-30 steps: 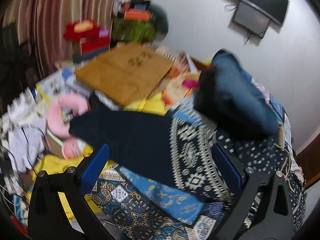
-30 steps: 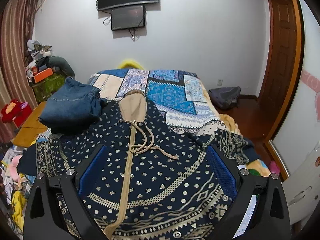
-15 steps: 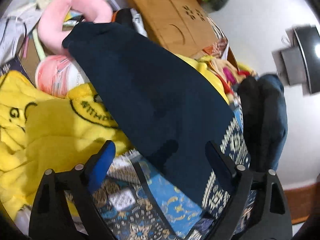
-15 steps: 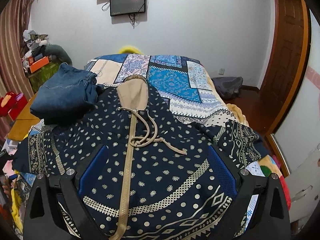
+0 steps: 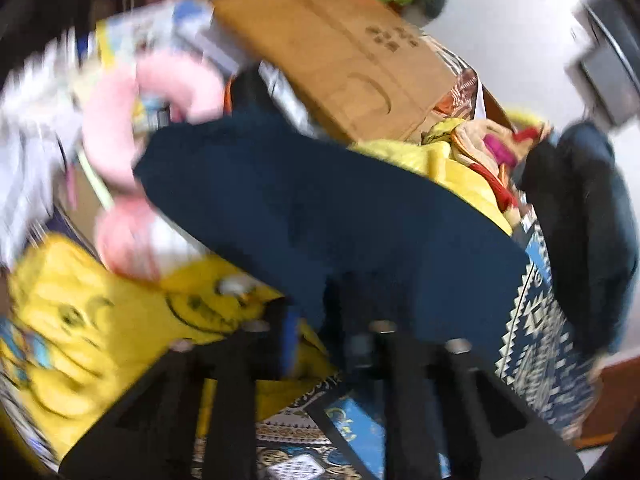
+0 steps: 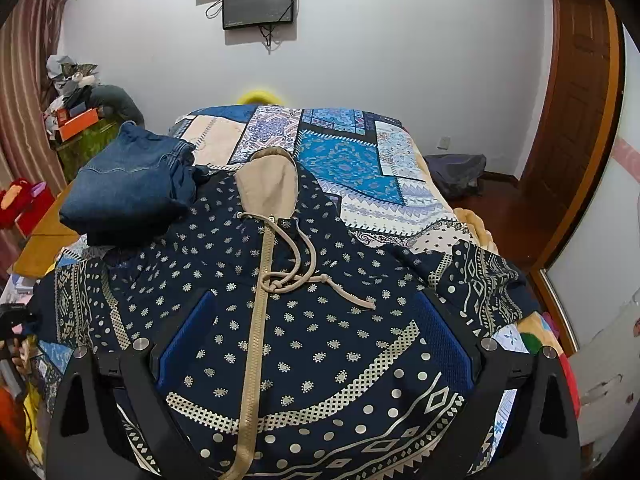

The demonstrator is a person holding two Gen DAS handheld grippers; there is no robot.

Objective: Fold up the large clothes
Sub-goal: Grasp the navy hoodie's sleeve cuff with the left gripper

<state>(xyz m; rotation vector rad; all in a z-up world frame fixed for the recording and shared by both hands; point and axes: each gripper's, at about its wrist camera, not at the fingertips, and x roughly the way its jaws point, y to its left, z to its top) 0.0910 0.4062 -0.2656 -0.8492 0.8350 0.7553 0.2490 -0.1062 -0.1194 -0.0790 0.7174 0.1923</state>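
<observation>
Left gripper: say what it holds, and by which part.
The left gripper has just closed its fingers on the hoodie, pinching the edge of its plain navy sleeve. The right gripper is open, holding nothing.

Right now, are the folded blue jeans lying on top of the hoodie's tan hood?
No, the folded blue jeans sit to the left of the tan hood in the right wrist view, leaving the hood uncovered.

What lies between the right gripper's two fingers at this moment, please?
In the right wrist view, the dotted navy hoodie lies spread between the fingers, its beige zipper running through the gap.
</observation>
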